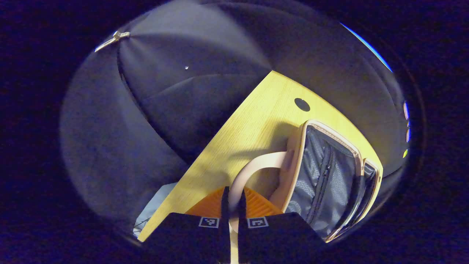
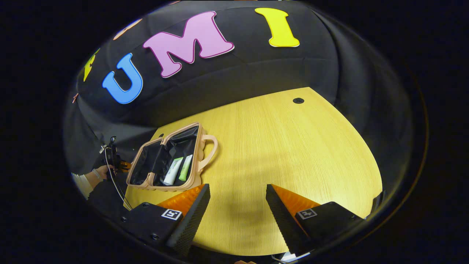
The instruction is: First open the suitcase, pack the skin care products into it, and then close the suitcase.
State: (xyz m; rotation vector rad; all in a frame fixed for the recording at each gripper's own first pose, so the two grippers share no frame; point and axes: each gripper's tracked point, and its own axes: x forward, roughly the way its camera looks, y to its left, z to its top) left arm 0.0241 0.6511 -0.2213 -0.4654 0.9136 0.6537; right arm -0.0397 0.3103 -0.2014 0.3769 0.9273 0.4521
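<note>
The pink suitcase (image 2: 200, 161) lies open on the wooden table (image 2: 293, 146), left of my right gripper. A white tube (image 2: 173, 171) and a green tube (image 2: 185, 167) lie side by side in its dark-lined base. One handle (image 2: 211, 146) sticks out on the base's side. My right gripper (image 2: 237, 187) hangs open over bare table, with nothing between its fingers. In the left gripper view, my left gripper (image 1: 233, 192) is shut on a pink handle (image 1: 256, 163) at the edge of the grey-lined lid (image 1: 322, 179). From the right gripper view, the left gripper (image 2: 115, 161) is beside the raised lid.
A hand (image 2: 99, 172) with a pale sleeve holds the left gripper at the table's left edge. A round cable hole (image 2: 298, 100) sits near the table's far edge. Black cloth walls surround the table. Bare wood stretches to the right of the suitcase.
</note>
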